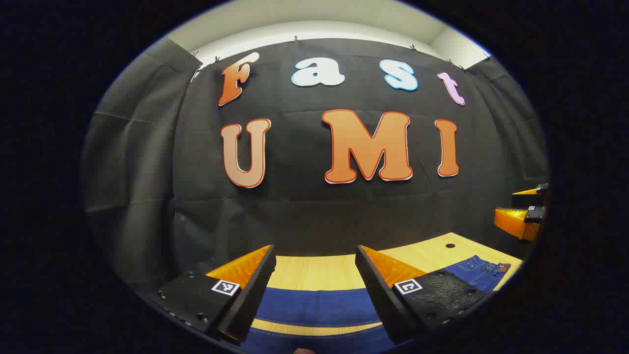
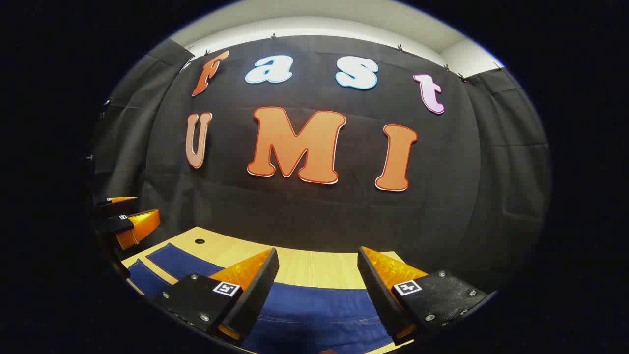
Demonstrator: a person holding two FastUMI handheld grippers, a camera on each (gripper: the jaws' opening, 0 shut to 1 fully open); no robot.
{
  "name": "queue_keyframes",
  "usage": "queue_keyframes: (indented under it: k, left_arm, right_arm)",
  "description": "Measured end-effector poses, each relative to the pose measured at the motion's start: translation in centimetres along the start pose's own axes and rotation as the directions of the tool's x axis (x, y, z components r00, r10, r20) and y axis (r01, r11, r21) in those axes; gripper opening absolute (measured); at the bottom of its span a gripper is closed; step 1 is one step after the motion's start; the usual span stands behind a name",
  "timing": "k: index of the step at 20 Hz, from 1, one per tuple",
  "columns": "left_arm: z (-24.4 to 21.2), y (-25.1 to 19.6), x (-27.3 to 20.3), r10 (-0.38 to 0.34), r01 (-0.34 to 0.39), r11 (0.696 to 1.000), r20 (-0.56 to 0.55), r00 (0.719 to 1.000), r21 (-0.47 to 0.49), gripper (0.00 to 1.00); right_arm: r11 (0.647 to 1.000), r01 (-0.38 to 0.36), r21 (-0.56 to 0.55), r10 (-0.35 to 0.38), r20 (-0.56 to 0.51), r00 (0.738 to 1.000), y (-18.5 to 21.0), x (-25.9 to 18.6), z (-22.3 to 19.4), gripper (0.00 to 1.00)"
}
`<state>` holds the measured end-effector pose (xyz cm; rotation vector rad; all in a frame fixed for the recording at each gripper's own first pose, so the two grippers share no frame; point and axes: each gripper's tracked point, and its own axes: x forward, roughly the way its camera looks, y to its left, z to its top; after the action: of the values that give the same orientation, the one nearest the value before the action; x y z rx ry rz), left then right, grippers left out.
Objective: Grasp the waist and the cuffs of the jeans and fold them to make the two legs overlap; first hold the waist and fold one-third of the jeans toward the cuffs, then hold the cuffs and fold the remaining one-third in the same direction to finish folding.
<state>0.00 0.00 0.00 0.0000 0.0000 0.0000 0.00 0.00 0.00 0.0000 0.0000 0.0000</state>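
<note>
The jeans (image 1: 314, 307) lie spread flat on the wooden table (image 1: 314, 270), the two legs side by side with a strip of bare wood between them in the left gripper view and the waist end (image 1: 484, 273) off to that view's right. The left gripper (image 1: 314, 290) hangs above the legs with its fingers spread wide, gripping nothing. The right gripper (image 2: 317, 290) hangs above the denim near the waist, equally spread and empty.

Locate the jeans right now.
The jeans lie flat on the wooden table, under the open right tool in the right gripper view. In the left gripper view their legs pass beneath the open left tool.
</note>
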Motion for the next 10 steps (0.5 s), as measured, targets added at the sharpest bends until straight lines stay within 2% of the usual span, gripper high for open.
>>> queue_keyframes:
  k: [10]
  left_arm:
    - [0.9,0.1,2.0,0.028,-0.029,0.999,0.034,0.999,0.015,1.0]
  right_arm:
    - [1.0,0.005,-0.019,-0.005,0.015,1.0,0.1,1.8,0.8,0.98]
